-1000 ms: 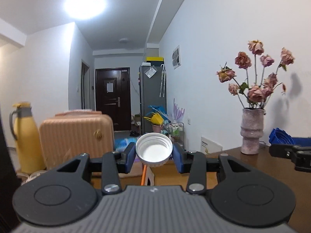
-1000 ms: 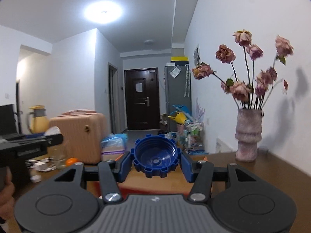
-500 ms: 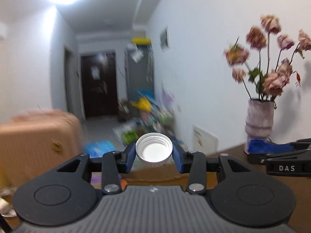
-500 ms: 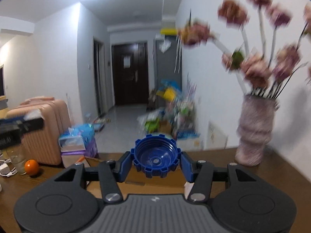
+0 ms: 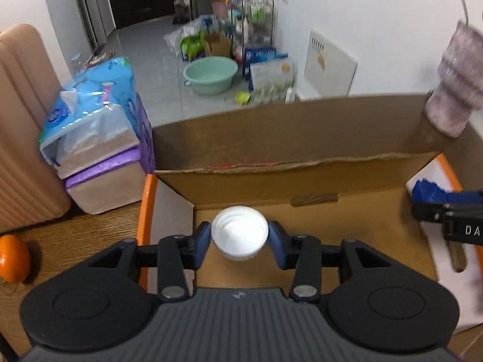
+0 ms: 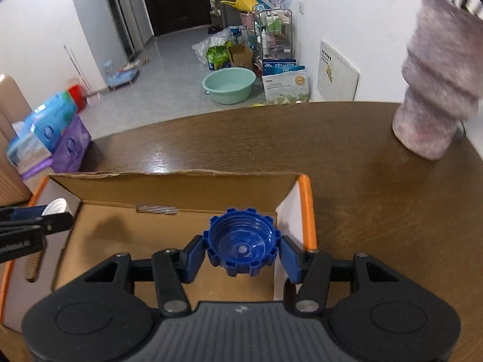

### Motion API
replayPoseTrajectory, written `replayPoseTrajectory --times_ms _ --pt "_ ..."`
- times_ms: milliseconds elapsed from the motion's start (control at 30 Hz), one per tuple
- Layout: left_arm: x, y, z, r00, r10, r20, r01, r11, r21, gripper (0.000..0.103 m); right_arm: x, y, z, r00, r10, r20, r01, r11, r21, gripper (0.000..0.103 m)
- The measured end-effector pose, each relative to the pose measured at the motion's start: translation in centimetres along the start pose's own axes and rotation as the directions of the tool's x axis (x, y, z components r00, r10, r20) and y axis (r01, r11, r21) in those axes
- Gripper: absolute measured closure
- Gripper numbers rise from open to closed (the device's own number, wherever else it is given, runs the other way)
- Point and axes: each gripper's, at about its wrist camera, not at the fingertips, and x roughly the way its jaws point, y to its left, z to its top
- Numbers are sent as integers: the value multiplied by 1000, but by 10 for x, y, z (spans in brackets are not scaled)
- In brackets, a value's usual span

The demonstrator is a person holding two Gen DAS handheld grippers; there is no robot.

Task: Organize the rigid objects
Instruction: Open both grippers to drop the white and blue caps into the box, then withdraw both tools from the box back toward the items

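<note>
My left gripper (image 5: 239,240) is shut on a white bottle cap (image 5: 239,236) and holds it above the floor of an open cardboard box (image 5: 302,181) with orange-edged flaps. My right gripper (image 6: 241,252) is shut on a blue ridged cap (image 6: 241,246) and holds it over the right end of the same box (image 6: 169,187). The right gripper with its blue cap (image 5: 431,191) shows at the right edge of the left wrist view. The left gripper with the white cap (image 6: 57,206) shows at the left edge of the right wrist view.
The box stands on a dark wooden table (image 6: 347,157). A purple ribbed vase (image 6: 434,90) stands at the table's far right. An orange (image 5: 13,258) lies on the table to the left. Tissue packs (image 5: 90,138) and a peach suitcase (image 5: 21,120) stand beyond the left side.
Both grippers have tilted downward from looking across the room to looking down into the cardboard box. Each still holds its cap.
</note>
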Motion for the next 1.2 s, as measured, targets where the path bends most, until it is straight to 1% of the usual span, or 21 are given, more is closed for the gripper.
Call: replayPoseTrajectory --times_ms 33,67,100,167,200,267,300,433,500,600,633,700,800,833,900,933,1000,1033,1100,1133,1200 --pt "3 -1 -1 1000 15 -8 -15 1000 14 44 3 4 2 1000 -10 -10 10 1000 -6 45" --pt "5 -3 -1 1000 19 -15 -18 999 32 41 5 7 3 1000 -17 -20 17 1000 -13 43" --pt "6 -4 -1 1000 20 -18 -19 999 41 35 5 11 3 999 -25 -20 25 999 -24 42" --pt "2 -4 -5 1000 11 -20 -10 999 47 32 -1 17 2 999 -48 -2 48 998 -51 36" --pt "-2 -4 -6 1000 6 -21 -5 999 43 30 -6 21 2 998 -55 10 55 997 -59 34" --pt "-13 -2 -10 1000 -1 -21 2 999 40 22 -17 23 2 998 -54 32 56 996 -73 27" --pt "-19 -3 -10 1000 7 -21 -6 999 40 15 -22 20 4 998 -50 38 53 996 -75 25" --pt "-53 5 -22 999 51 -3 -51 998 46 14 -60 22 -7 997 -48 63 53 994 -94 23" --pt "-77 12 -32 998 52 41 -52 999 14 13 -85 28 -16 994 -43 104 56 991 -120 23" --pt "-118 20 -57 985 36 169 -35 999 -11 8 -121 33 -39 978 17 206 16 988 -157 18" --pt "-132 22 -66 977 41 209 -39 999 -14 5 -135 35 -49 970 48 239 -7 986 -168 17" --pt "-158 26 -87 957 55 284 -51 998 -21 4 -155 35 -69 953 80 293 -34 987 -158 15" --pt "-194 32 -118 935 83 344 -78 997 -30 4 -180 35 -97 940 89 330 -42 989 -145 15" --pt "-209 35 -131 925 79 372 -70 997 -39 4 -190 36 -108 930 87 358 -39 990 -139 15" --pt "-232 39 -154 907 68 416 -53 997 -48 3 -208 38 -131 902 89 422 -36 990 -133 15" --pt "-246 39 -168 891 62 450 -47 998 -45 3 -218 38 -145 880 85 466 -28 991 -129 14" --pt "-272 41 -199 852 71 518 -47 997 -59 0 -232 42 -167 850 81 521 -8 990 -139 10" --pt "-283 42 -216 831 68 552 -33 997 -73 0 -239 44 -181 836 82 543 0 989 -149 9" --pt "-303 43 -251 807 48 589 -6 997 -74 0 -253 50 -209 821 81 566 12 987 -160 9" --pt "-313 43 -273 793 37 608 13 997 -77 0 -259 52 -224 814 88 575 7 987 -161 9" --pt "-325 45 -309 775 33 631 33 995 -92 0 -272 55 -257 795 120 595 -29 987 -159 9"
